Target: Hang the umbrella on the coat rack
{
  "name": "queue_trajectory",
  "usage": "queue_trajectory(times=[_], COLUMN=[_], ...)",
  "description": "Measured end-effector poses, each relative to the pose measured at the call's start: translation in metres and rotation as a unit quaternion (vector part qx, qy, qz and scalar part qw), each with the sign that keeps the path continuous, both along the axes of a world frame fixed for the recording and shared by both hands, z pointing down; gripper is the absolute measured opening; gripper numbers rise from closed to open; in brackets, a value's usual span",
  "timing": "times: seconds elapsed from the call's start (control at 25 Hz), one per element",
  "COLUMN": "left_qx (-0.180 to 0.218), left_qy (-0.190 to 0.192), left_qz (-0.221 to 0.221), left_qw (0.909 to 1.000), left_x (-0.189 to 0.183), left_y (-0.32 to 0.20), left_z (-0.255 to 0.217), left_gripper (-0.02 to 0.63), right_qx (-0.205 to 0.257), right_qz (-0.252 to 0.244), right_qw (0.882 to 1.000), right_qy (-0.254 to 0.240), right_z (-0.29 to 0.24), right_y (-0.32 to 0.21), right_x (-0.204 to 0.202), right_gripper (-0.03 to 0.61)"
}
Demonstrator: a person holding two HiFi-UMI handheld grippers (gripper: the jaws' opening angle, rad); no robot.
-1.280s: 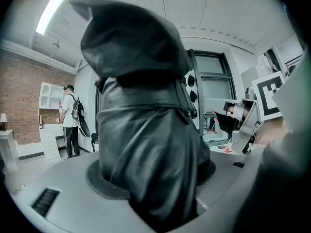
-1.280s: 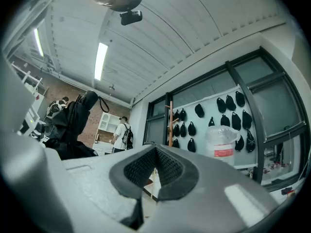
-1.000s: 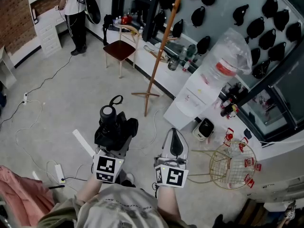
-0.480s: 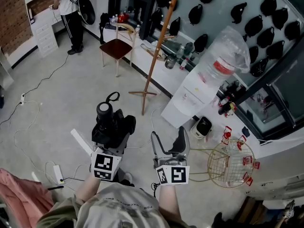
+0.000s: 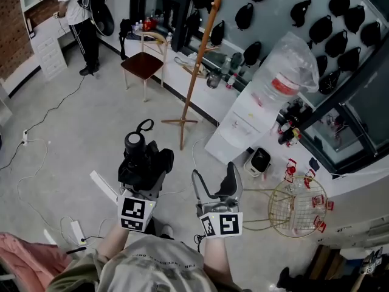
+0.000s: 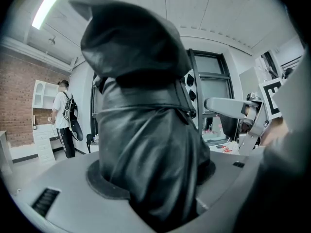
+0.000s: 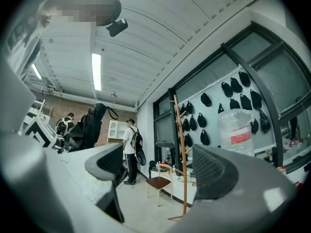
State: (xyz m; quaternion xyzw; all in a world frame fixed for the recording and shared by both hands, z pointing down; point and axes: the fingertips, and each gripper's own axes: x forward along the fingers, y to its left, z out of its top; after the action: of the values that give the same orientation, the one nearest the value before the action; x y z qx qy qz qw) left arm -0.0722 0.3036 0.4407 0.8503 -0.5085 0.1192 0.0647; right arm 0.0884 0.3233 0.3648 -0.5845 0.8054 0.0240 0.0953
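A folded black umbrella (image 5: 144,161) with a wrist loop at its top stands upright in my left gripper (image 5: 141,184), which is shut on its lower part. It fills the left gripper view as a dark wrapped umbrella (image 6: 146,130) and hides the jaws' tips. My right gripper (image 5: 214,184) is beside it, open and empty; its jaws have just opened. The wooden coat rack (image 5: 196,66) stands ahead on its cross foot, well beyond both grippers. In the right gripper view the coat rack (image 7: 181,149) shows between the spread fingers of the right gripper (image 7: 160,171), with the umbrella (image 7: 90,125) at left.
A white water dispenser (image 5: 258,111) with a large bottle stands right of the rack. A wire basket (image 5: 298,208) lies at right. A wooden chair (image 5: 143,66) and a person (image 5: 82,14) are at the back left. Cables and a power strip (image 5: 78,230) lie on the floor.
My right gripper's jaws went from shut to wide apart. The left gripper still holds the umbrella. The room has slid slightly left in the head view.
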Motion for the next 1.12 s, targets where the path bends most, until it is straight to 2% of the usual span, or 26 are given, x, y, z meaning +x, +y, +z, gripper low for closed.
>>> queue_trajectory(times=[0.56,0.76,0.92,1.12], left_qx=[-0.01,-0.017,-0.032,-0.043], left_qy=[-0.007,-0.01,-0.009,-0.008], left_qz=[0.072,0.103,0.111,0.113], left_qw=[0.9973,0.9945,0.9933,0.9927], left_x=[-0.037,-0.047,-0.052,-0.044], left_y=[-0.104,-0.126,-0.14,-0.165], left_z=[0.0,0.007,0.016,0.026], left_gripper=[0.287,0.287,0.287,0.287], right_qx=[-0.003,-0.003,-0.01,-0.018], right_qz=[0.028,0.036,0.026,0.019], right_qw=[0.999,0.999,0.999,0.999], right_qy=[-0.019,-0.029,-0.028,-0.035], right_z=[-0.009,-0.008,-0.008,0.0], right_y=[-0.078,-0.102,-0.12,-0.15], right_x=[-0.047,-0.062,-0.072,-0.064], right_gripper=[0.437,0.437,0.437,0.437])
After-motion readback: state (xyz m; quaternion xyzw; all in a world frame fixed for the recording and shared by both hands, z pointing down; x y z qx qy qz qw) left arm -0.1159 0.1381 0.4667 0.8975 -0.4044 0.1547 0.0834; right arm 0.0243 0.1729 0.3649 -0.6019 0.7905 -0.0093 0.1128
